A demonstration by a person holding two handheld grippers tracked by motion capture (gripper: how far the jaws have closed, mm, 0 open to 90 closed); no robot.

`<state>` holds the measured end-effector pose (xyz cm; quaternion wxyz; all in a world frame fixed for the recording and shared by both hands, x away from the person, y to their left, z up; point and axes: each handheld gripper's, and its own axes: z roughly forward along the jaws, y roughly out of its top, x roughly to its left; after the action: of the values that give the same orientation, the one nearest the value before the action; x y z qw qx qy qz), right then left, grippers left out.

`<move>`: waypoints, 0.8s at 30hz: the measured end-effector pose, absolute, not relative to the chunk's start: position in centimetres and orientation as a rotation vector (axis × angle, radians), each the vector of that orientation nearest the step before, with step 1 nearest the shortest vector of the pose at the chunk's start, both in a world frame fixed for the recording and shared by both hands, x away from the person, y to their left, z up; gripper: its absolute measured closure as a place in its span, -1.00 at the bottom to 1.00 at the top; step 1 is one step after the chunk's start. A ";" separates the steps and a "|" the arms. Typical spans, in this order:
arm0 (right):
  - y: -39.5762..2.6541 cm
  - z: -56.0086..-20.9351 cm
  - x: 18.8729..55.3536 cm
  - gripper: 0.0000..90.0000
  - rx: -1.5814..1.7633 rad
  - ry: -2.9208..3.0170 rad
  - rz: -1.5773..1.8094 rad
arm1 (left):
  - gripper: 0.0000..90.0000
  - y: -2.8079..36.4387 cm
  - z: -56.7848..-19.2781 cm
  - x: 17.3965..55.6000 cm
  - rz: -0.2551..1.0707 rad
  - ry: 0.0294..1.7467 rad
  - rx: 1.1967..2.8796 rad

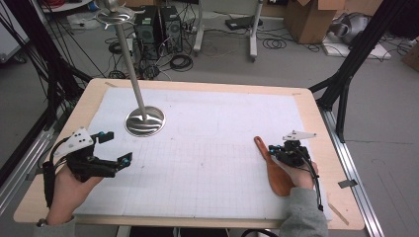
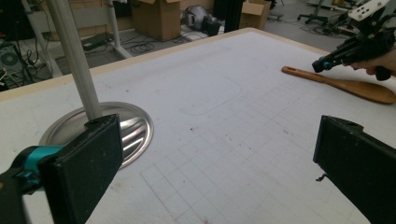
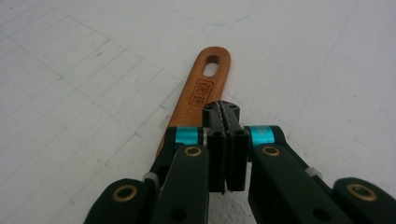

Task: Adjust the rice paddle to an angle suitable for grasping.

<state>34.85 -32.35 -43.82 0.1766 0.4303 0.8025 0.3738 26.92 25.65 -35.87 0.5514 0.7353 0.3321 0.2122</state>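
One wooden spatula [image 1: 274, 170]; right gripper [image 3: 224, 114] closed (seemingly empty), left gripper [image 1: 114, 147] wide.

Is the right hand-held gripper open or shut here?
Shut. In its own view the right hand-held gripper has both jaws pressed together with no gap, above the wooden spatula handle, not around it.

We find a lab or test workshop. The worktop [image 1: 316, 106] carries a gridded white mat [image 1: 207, 153] and stands among black frame struts [image 1: 356, 54]. Behind it the grey floor [image 1: 276, 69] holds loose cables [image 1: 180, 61], computer towers [image 1: 158, 27] and cardboard boxes [image 1: 309, 17]. We note rails [image 1: 353, 182] along the worktop's sides.
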 end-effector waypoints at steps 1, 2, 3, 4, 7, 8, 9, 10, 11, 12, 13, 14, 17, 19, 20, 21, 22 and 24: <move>-32.3 -43.8 34.9 0.99 1.213 2.276 1.056 | -0.95 25.6 -35.9 26.9 0.508 0.783 1.748; -32.3 -43.8 34.9 0.99 1.213 2.276 1.056 | -0.95 25.6 -35.9 26.9 0.508 0.783 1.748; -32.3 -43.9 34.9 0.99 1.219 2.279 1.056 | -0.95 25.6 -35.9 26.9 0.507 0.783 1.748; -32.3 -43.9 34.9 0.99 1.219 2.279 1.056 | -0.95 25.6 -35.9 26.9 0.507 0.783 1.748; -32.4 -44.0 35.0 0.99 1.214 2.289 1.041 | -0.95 25.7 -35.9 26.9 0.506 0.785 1.747; -32.4 -44.0 35.0 0.99 1.214 2.289 1.041 | -0.95 25.7 -35.9 26.9 0.506 0.785 1.747; -32.3 -44.0 35.0 0.99 1.218 2.291 1.038 | -0.95 25.7 -35.9 26.9 0.505 0.789 1.745; -32.3 -44.1 35.0 0.99 1.220 2.291 1.034 | -0.95 25.8 -35.9 26.9 0.505 0.789 1.744; -32.3 -44.1 35.0 0.99 1.217 2.293 1.035 | -0.95 25.8 -35.9 26.9 0.507 0.789 1.745; -32.3 -44.1 35.0 0.99 1.217 2.293 1.035 | -0.95 25.8 -35.9 26.9 0.507 0.789 1.745; -32.2 -44.1 35.0 0.99 1.220 2.303 1.033 | -0.95 25.8 -35.9 26.9 0.506 0.788 1.744; -32.2 -44.1 35.0 0.99 1.220 2.303 1.033 | -0.95 25.8 -35.9 26.9 0.506 0.788 1.743; -32.0 -44.2 35.1 0.99 1.207 2.319 1.029 | -0.95 25.9 -35.9 26.9 0.505 0.790 1.741; -31.7 -44.2 35.1 0.99 1.185 2.328 1.024 | -0.95 25.9 -35.9 26.9 0.505 0.790 1.741; -31.7 -44.2 35.1 0.99 1.185 2.328 1.024 | -0.95 25.9 -35.9 26.9 0.507 0.790 1.742; -31.7 -44.2 35.1 0.99 1.179 2.331 1.028 | -0.95 25.9 -35.9 26.9 0.506 0.793 1.743; -31.7 -44.2 35.1 0.99 1.176 2.334 1.026 | -0.95 25.9 -35.9 26.9 0.506 0.794 1.743; -31.6 -44.2 35.1 0.99 1.174 2.342 1.029 | -0.95 25.9 -36.0 26.9 0.505 0.796 1.740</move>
<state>35.10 -31.60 -44.20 0.1626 0.4114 0.8211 0.3607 26.91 25.92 -35.95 0.5490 0.7350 0.3360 0.2132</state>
